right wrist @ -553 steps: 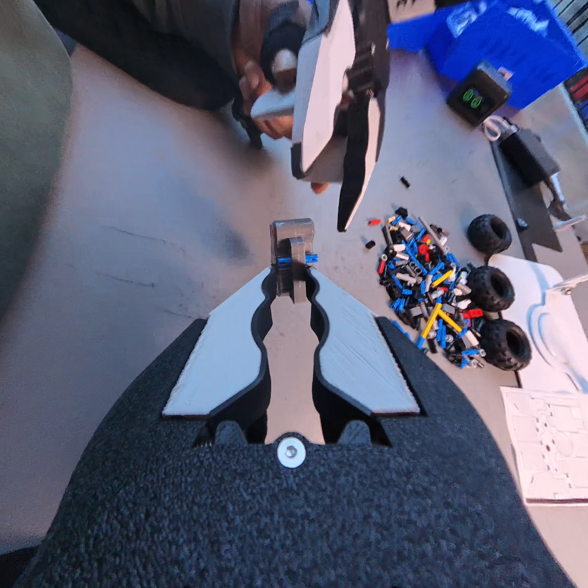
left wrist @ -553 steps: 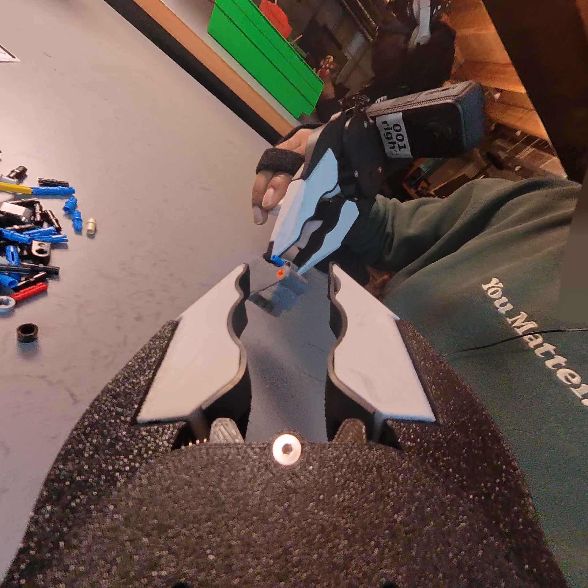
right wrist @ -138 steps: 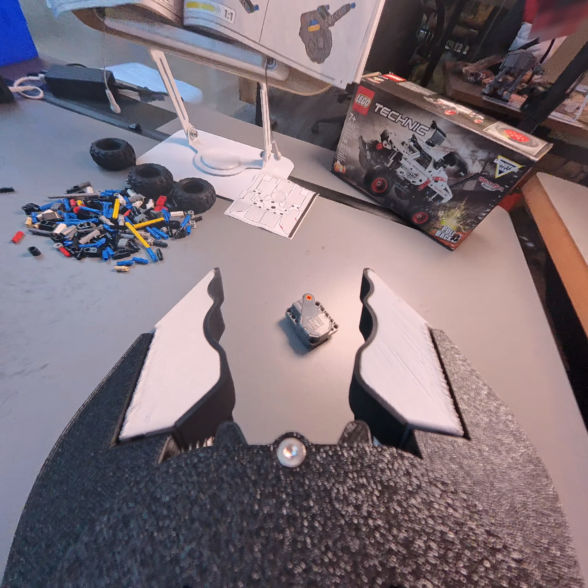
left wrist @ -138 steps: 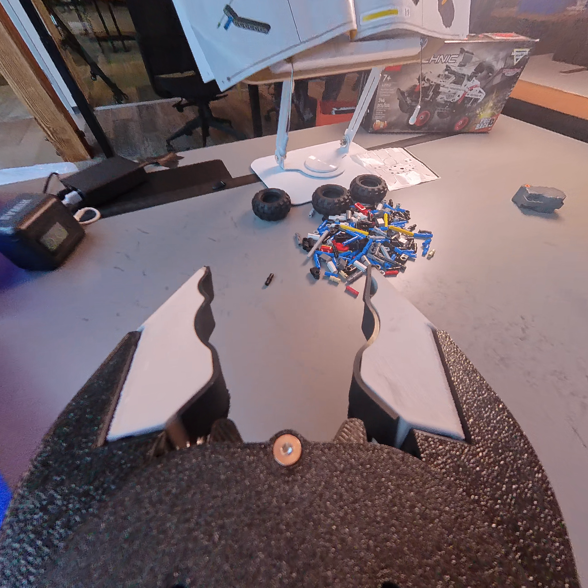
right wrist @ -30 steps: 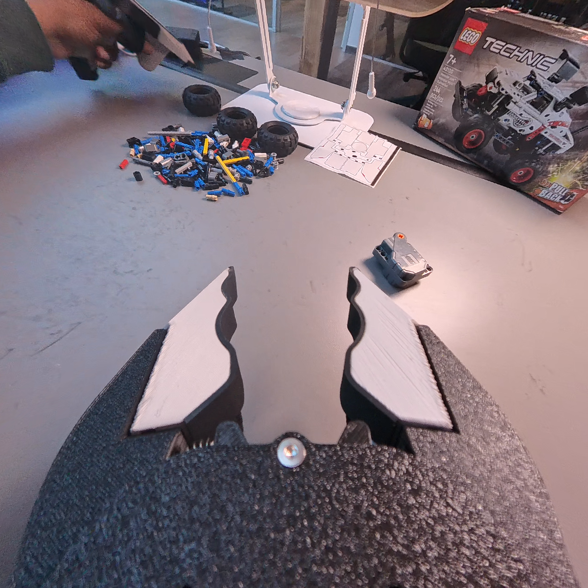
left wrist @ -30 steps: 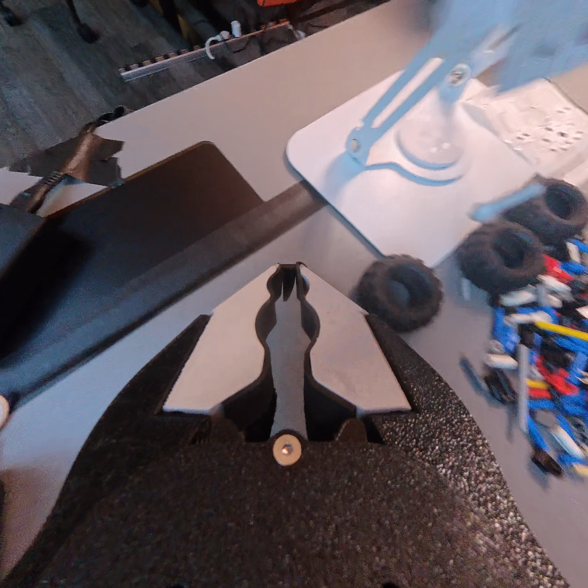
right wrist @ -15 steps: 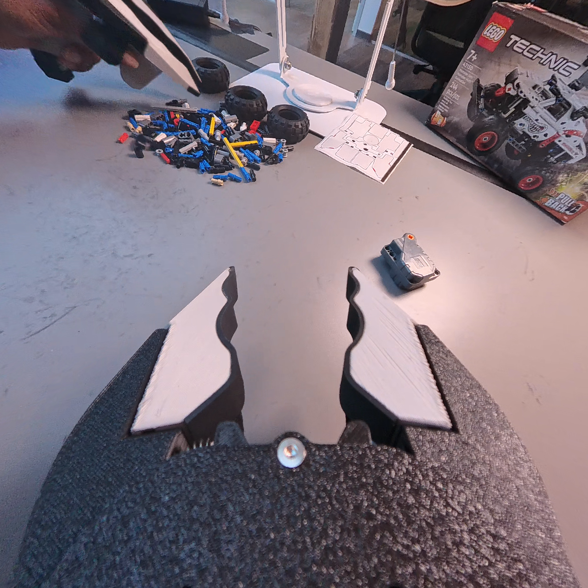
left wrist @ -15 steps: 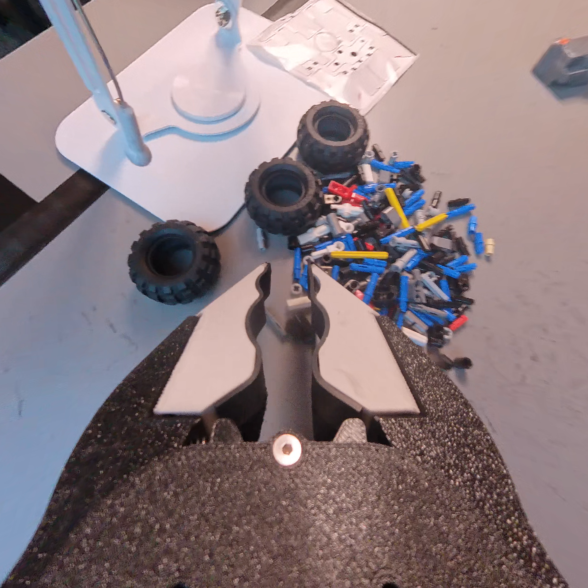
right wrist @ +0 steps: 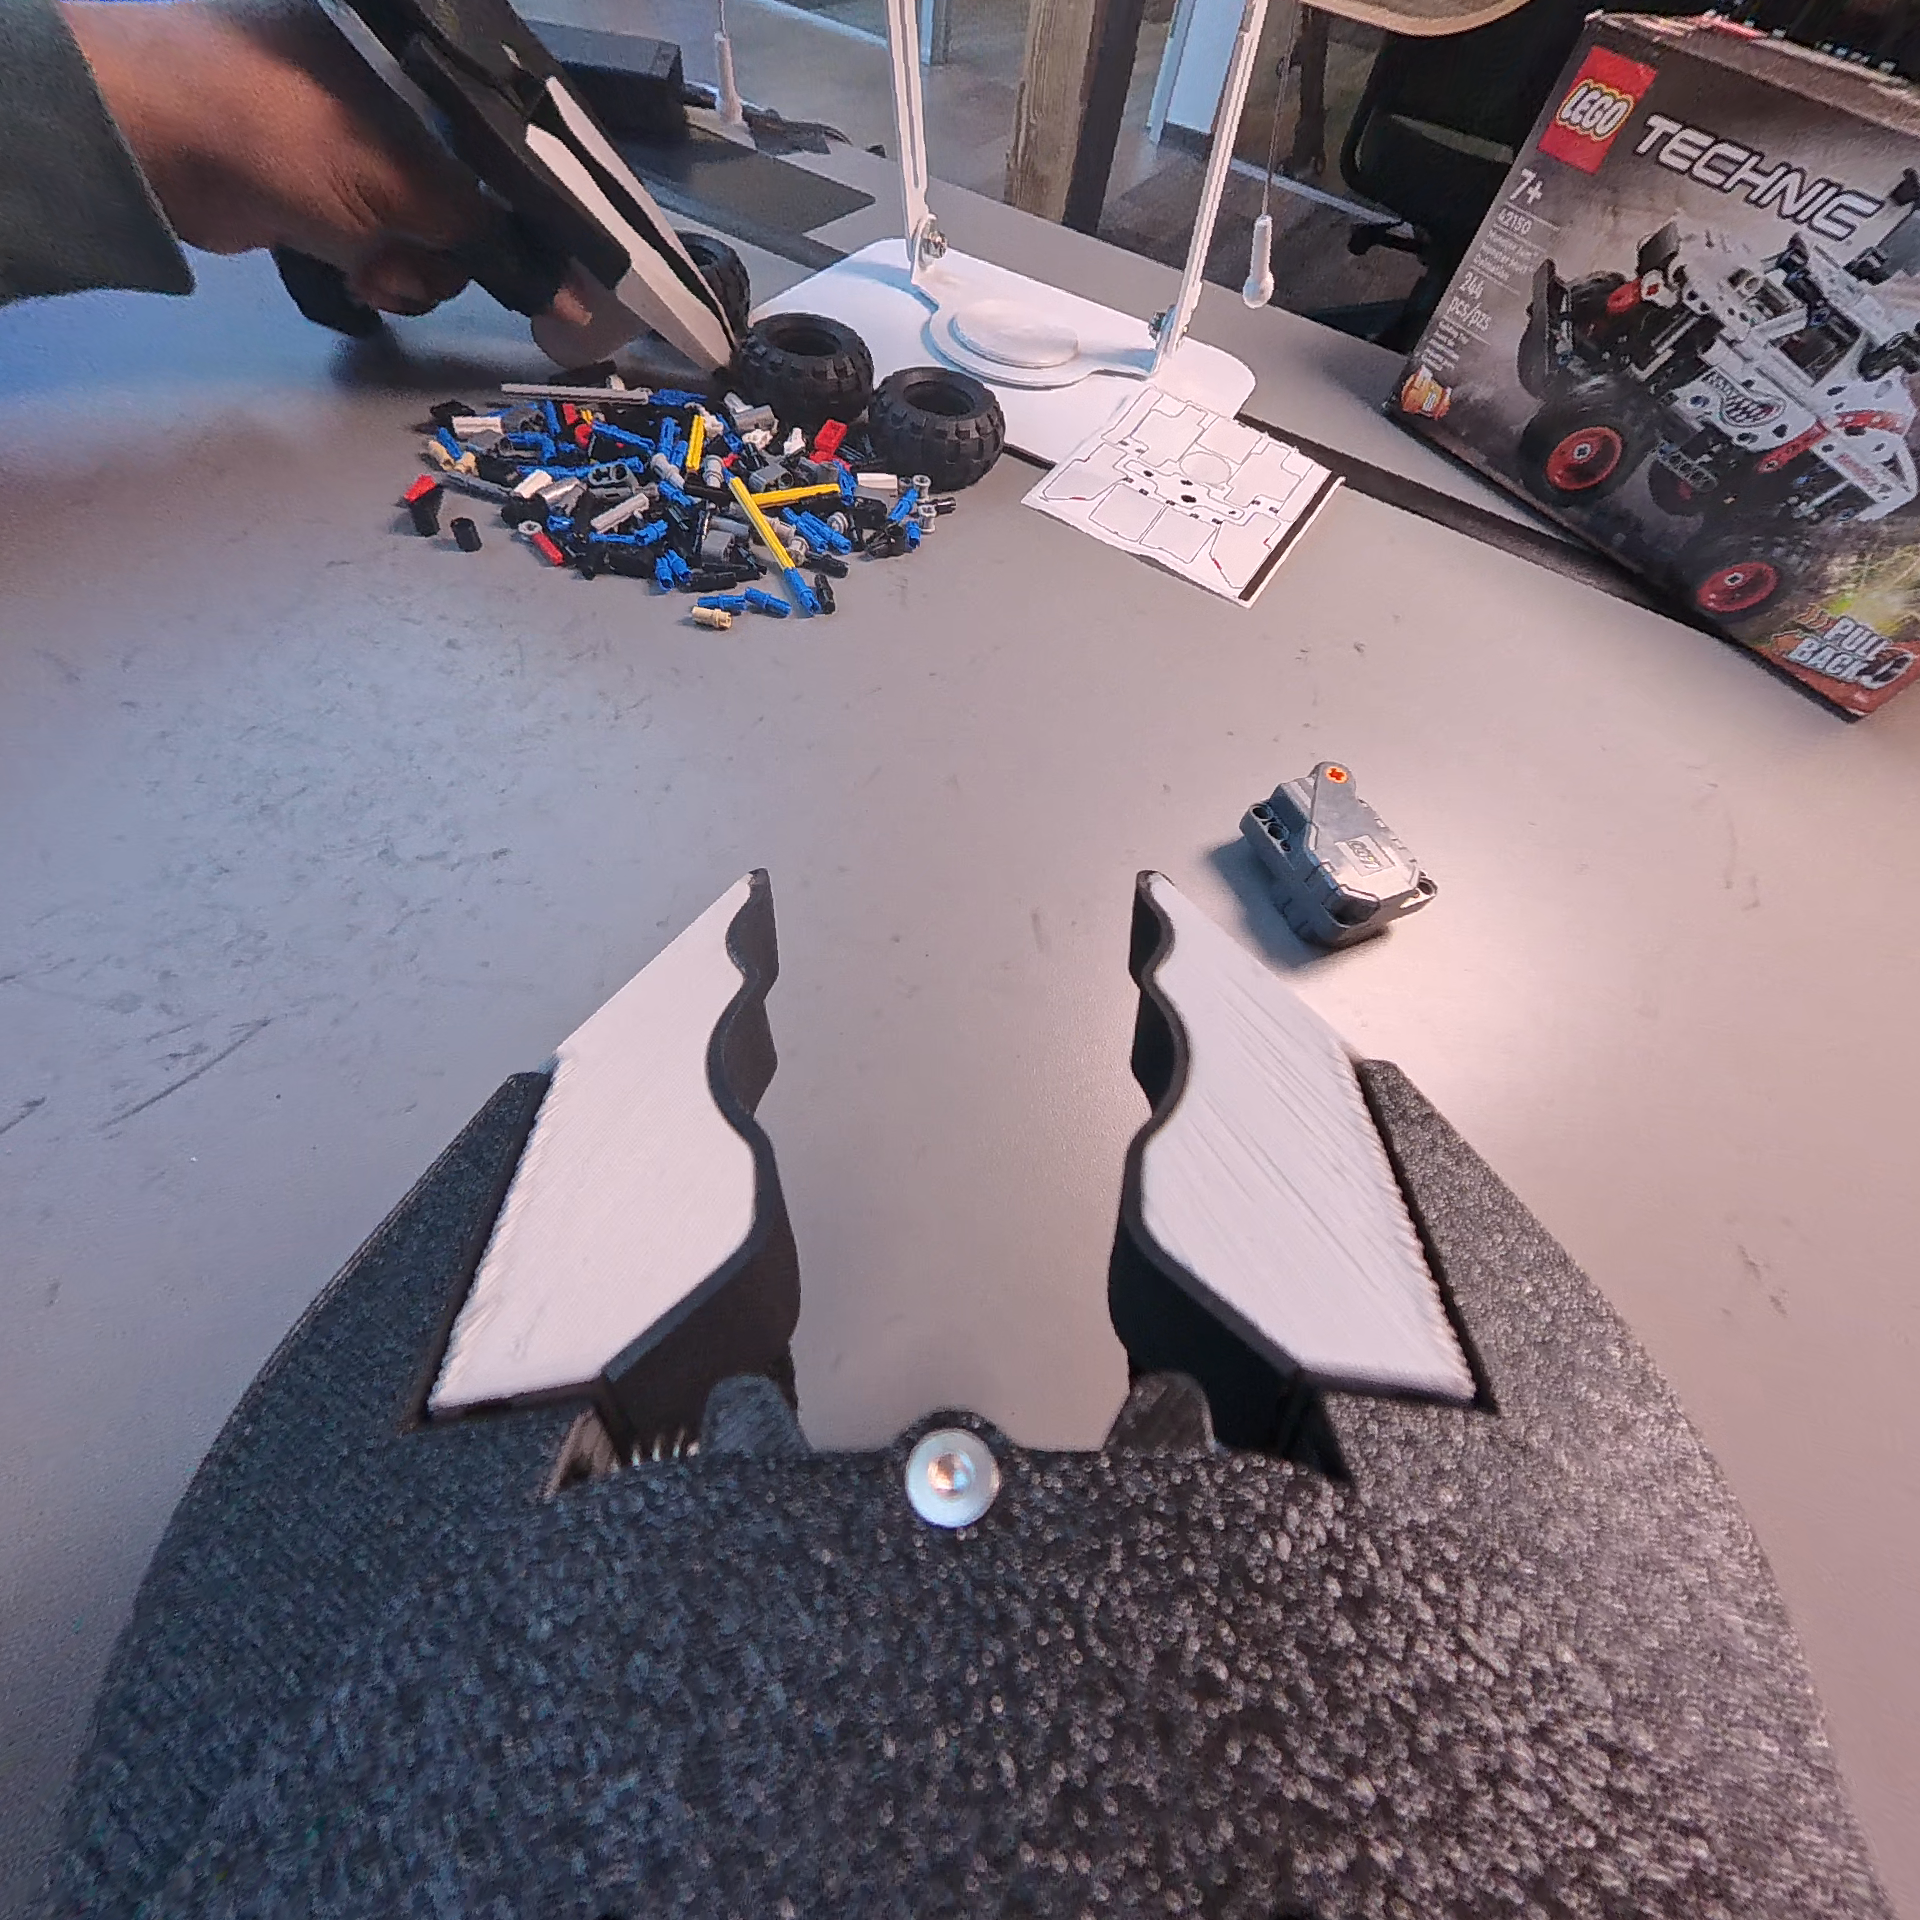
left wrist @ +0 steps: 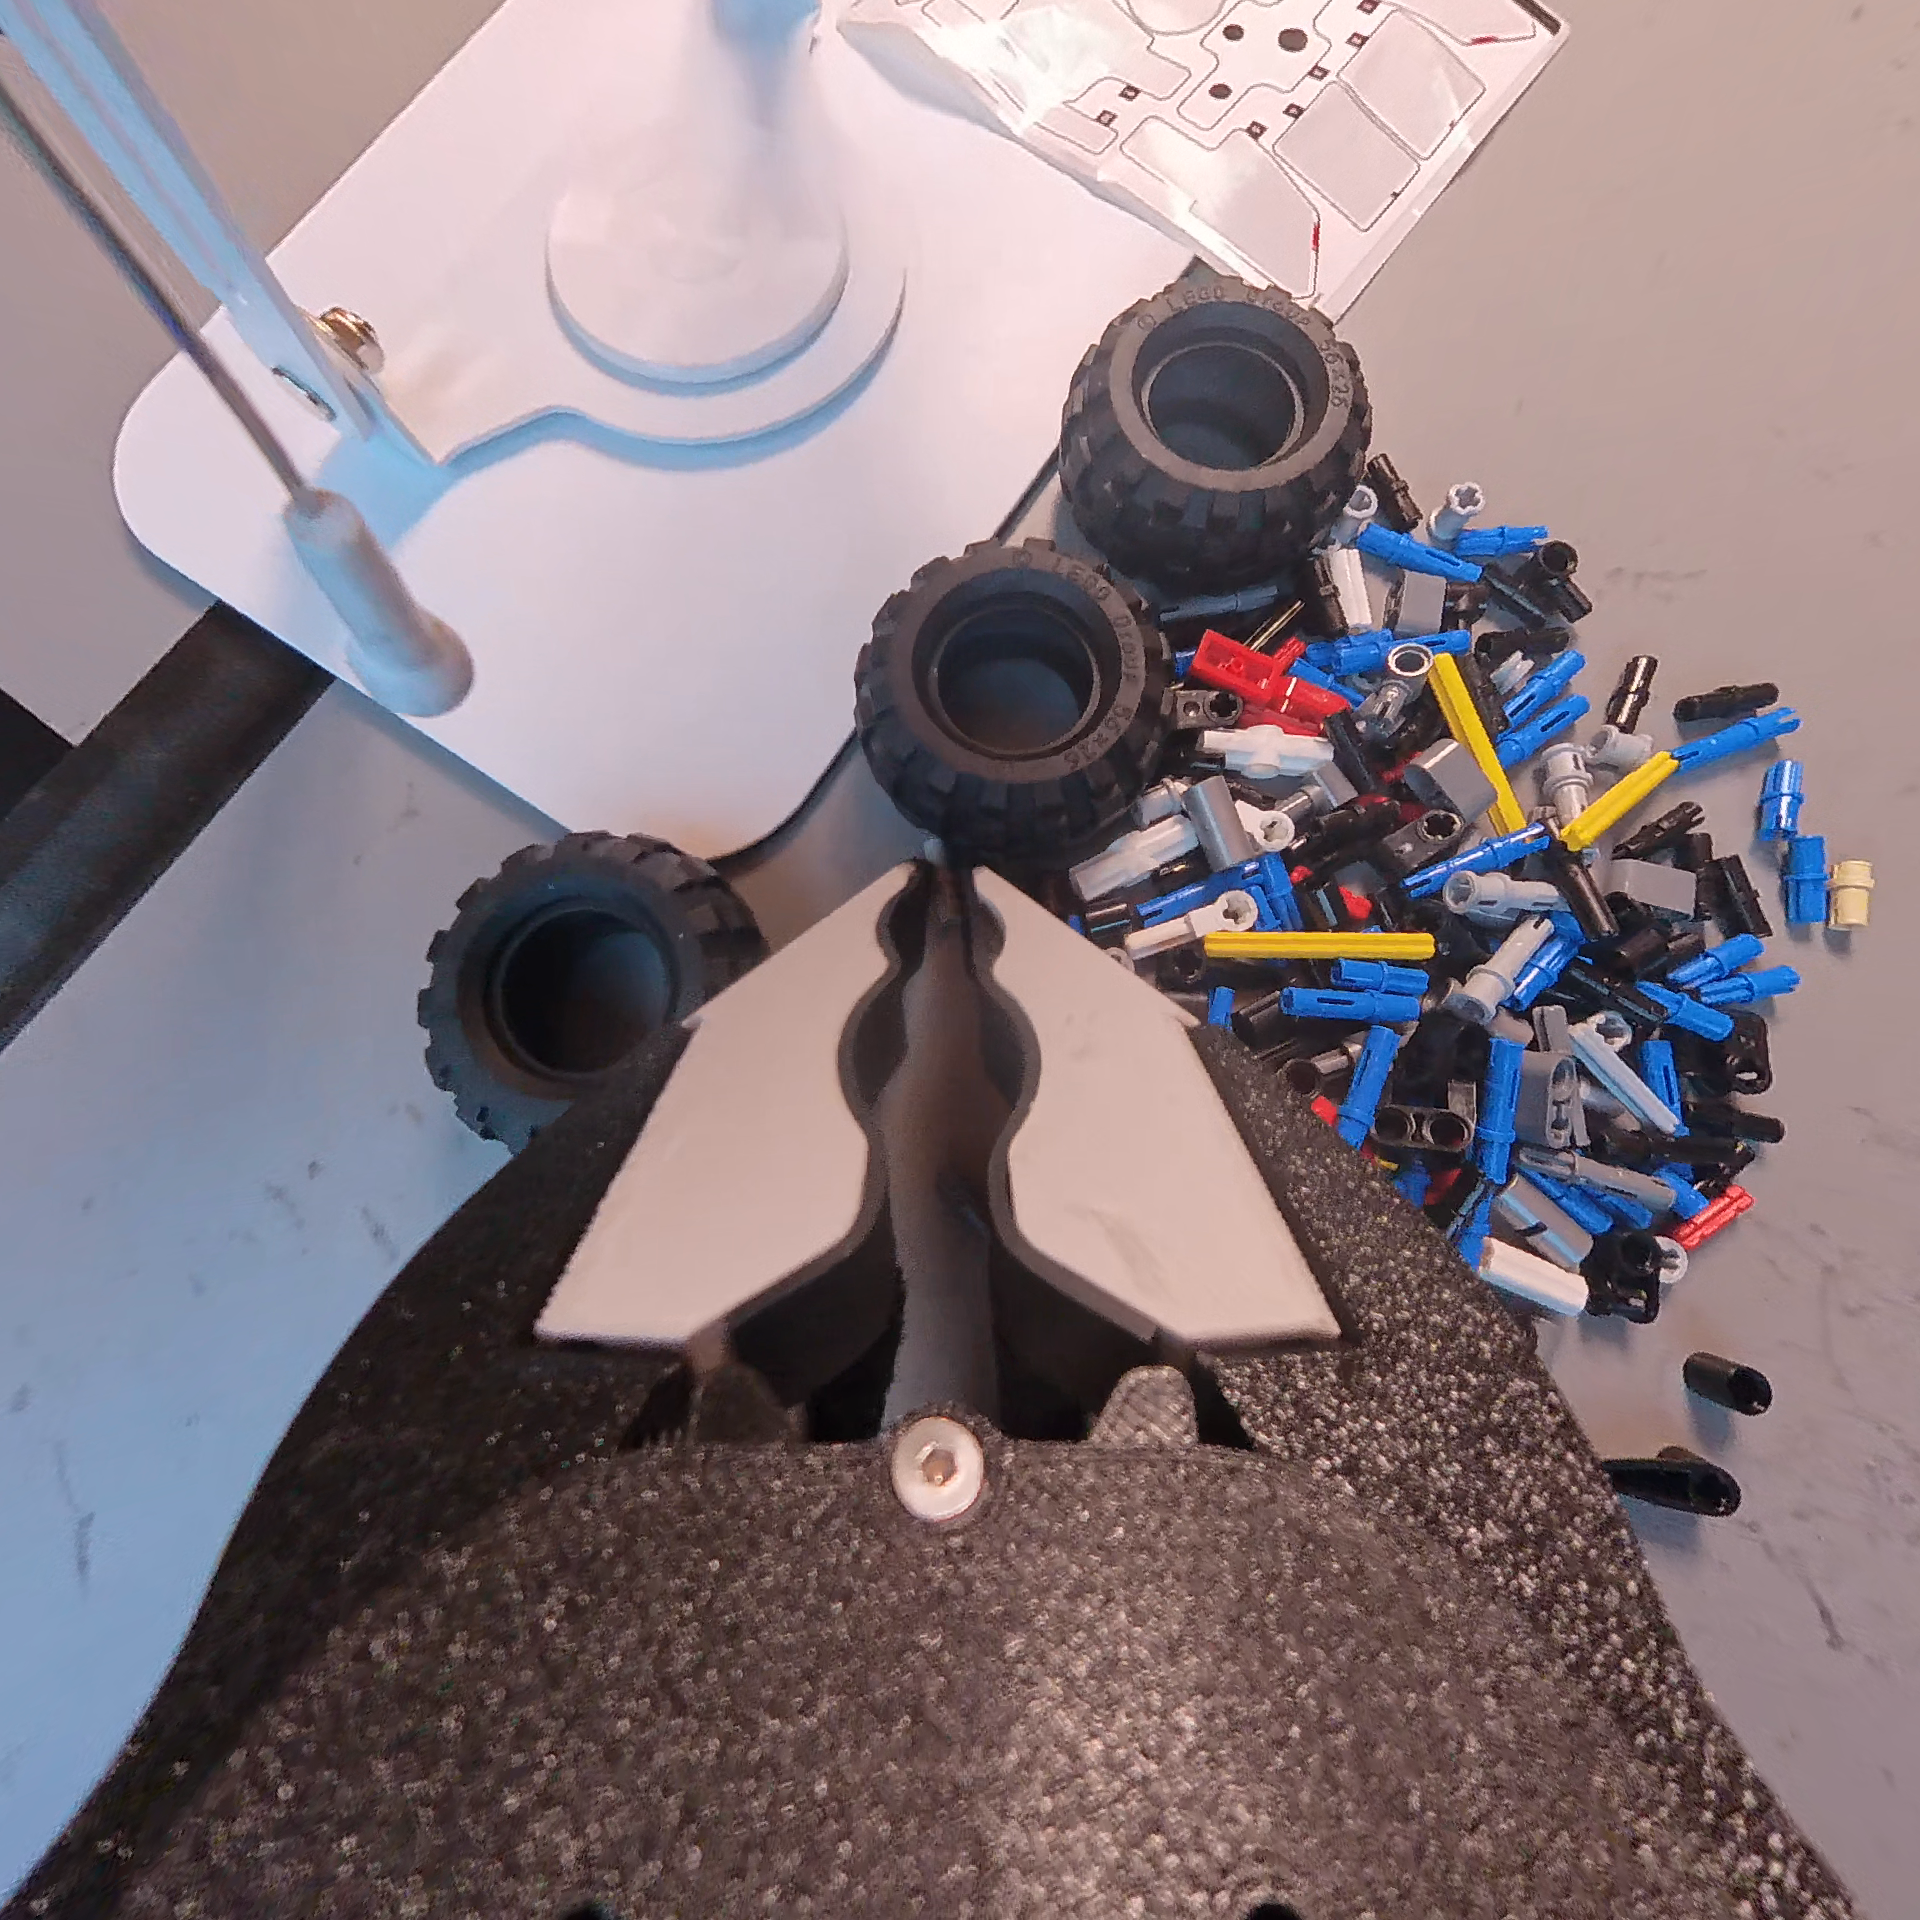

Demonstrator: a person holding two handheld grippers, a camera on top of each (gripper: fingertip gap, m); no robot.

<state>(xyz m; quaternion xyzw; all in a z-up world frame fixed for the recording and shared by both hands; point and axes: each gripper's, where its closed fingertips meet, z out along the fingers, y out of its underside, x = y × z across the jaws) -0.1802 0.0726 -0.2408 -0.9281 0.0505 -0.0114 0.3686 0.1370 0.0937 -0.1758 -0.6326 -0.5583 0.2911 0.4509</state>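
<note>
My left gripper [left wrist: 943,878] is low over the table at the left edge of a pile of small blue, black, grey, yellow and red building pieces [left wrist: 1455,935]. Its tips are closed on a small pale grey pin [left wrist: 937,852] right beside the middle black tyre [left wrist: 1013,707]. The gripper also shows in the right wrist view [right wrist: 717,343], held by a hand. My right gripper [right wrist: 951,883] is open and empty above bare table. A grey motor block [right wrist: 1335,868] lies just right of its right fingertip.
Two more black tyres [left wrist: 1210,416] [left wrist: 577,977] flank the middle one. A white stand base [left wrist: 582,520] and a sticker sheet [left wrist: 1247,135] lie behind them. A toy truck box [right wrist: 1714,332] stands at the far right. Loose black pins [left wrist: 1725,1387] lie apart. Spacing between my two grippers at the tips: around 35 cm.
My left gripper has dropped closer to the pile's left edge and its jaws have closed from part open onto the pale pin. My right gripper has hardly moved and stays open.
</note>
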